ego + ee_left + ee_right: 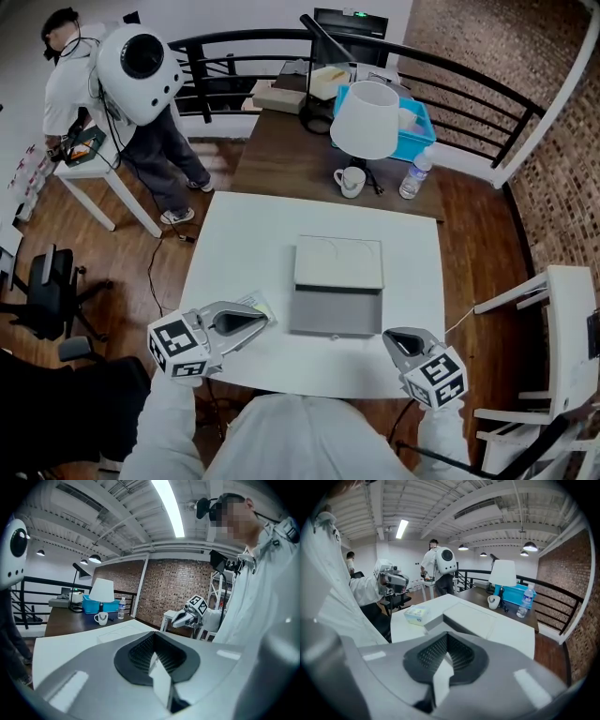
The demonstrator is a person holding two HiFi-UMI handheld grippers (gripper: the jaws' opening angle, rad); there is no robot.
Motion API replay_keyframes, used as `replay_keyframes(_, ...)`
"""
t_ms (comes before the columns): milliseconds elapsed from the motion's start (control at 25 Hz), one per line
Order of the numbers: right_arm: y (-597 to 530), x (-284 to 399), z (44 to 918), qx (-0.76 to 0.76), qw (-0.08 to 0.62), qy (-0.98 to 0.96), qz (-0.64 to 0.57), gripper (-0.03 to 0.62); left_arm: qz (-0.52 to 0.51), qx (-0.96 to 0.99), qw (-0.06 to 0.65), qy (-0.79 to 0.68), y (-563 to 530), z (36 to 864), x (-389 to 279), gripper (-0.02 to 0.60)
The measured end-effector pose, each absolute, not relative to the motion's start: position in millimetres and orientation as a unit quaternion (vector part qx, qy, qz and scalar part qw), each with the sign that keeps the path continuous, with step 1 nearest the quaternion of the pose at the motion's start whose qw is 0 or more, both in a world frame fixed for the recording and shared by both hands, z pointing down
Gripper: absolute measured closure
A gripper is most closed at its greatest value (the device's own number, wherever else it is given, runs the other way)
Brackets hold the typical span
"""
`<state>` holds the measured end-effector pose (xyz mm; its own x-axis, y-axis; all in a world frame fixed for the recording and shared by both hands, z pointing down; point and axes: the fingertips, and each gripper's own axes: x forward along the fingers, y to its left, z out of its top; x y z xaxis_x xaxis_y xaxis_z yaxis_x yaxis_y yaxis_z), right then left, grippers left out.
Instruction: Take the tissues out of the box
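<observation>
A flat grey box point(336, 312) lies in the middle of the white table point(234, 244), with its pale top point(339, 262) on the far half; it also shows in the right gripper view point(471, 618). A small pack of tissues point(255, 305) rests just left of the box, and appears again as the pack point(416, 614). My left gripper point(266, 322) hovers beside that pack, jaws shut with nothing between them point(154, 656). My right gripper point(393, 336) hangs at the box's near right corner, its jaws together and empty point(446, 656).
A dark desk point(291, 150) beyond the table carries a white lamp point(366, 117), a mug point(352, 181), a water bottle point(413, 174) and a blue bin point(420, 127). A person point(131, 103) stands at a small table far left. A white chair point(553, 328) stands right.
</observation>
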<state>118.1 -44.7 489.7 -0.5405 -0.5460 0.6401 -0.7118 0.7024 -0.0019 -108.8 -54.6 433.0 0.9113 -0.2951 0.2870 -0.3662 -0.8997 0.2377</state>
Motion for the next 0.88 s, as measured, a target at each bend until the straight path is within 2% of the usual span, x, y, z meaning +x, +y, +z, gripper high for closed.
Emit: replay_keyframes(880,-48,112,495,0.350,0.320,-0.868,0.146,0.591,0.148,0.962,0.150,-0.174,-55,448,-107,0.569)
